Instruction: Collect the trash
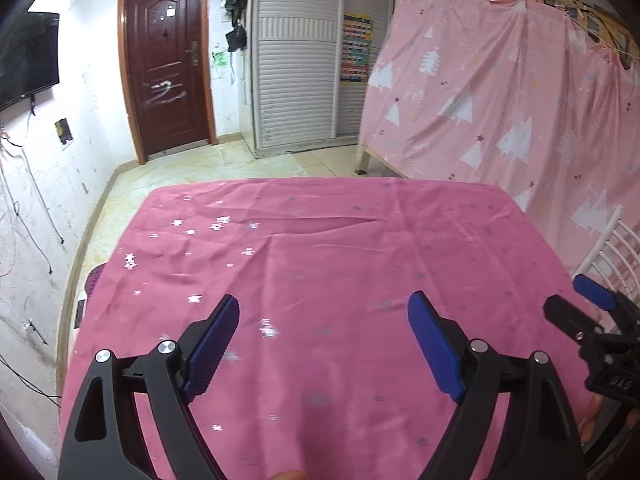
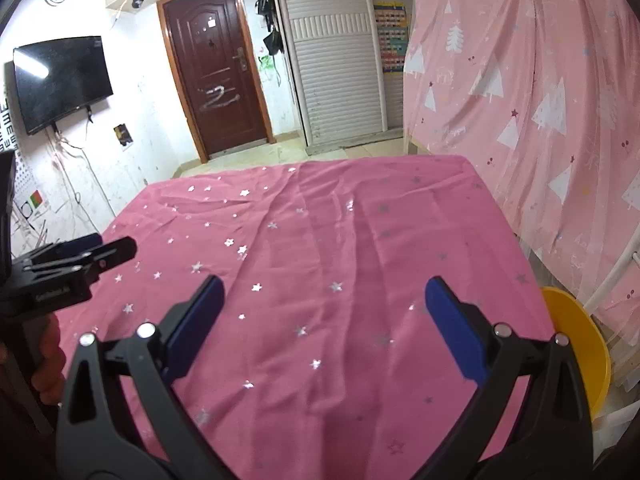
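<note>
Hovering over the near edge of the table [image 2: 320, 220], the left gripper [image 1: 324, 344] and right gripper [image 2: 324, 328] both stand with jaws spread wide, nothing between the blue pads [image 1: 434, 348]. No trash shows on the pink starred cloth [image 1: 320, 240]. A yellow bin [image 2: 580, 344] sits just beside the table's right edge.

A lived-in home room. Door [image 2: 216, 76] at eleven o'clock, wardrobe [image 2: 336, 60] at twelve, TV [image 2: 60, 84] at ten. Probably a curtained bunk [image 2: 532, 92] at two.
</note>
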A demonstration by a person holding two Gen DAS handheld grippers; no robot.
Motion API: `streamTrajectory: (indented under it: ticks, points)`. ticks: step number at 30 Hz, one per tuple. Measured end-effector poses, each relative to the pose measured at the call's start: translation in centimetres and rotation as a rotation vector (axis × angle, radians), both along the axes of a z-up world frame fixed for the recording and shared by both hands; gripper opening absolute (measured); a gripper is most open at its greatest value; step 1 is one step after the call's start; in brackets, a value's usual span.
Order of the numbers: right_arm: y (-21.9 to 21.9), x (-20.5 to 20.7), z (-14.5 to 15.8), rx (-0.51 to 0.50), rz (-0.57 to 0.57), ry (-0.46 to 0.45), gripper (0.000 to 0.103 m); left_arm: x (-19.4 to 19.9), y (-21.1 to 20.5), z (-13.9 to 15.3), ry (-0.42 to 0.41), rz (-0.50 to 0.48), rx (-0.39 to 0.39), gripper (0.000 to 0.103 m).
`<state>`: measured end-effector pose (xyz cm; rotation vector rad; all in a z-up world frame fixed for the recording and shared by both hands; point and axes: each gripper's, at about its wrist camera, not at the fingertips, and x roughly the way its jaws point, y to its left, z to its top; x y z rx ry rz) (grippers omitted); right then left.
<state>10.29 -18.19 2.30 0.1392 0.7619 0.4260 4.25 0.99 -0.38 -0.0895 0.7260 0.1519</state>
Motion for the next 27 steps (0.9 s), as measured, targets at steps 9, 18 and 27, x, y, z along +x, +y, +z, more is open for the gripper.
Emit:
streamTrajectory:
  ticks: [9,18,27]
  points:
    - [1.4,0.2,-0.1,-0.021,0.014,-0.010,0.097,-0.4,3.2,-1.0,-0.008,0.058,0.023,0.080]
    - [1.9,0.3,-0.3,-0.039,0.015,-0.010,0.097,-0.2,3.9,-1.4,-0.005,0.058,0.007,0.081]
    - [2.0,0.3,-0.4,-0.035,0.019,-0.006,0.097,-0.3,4.1,-1.5,-0.002,0.056,0.002,0.081]
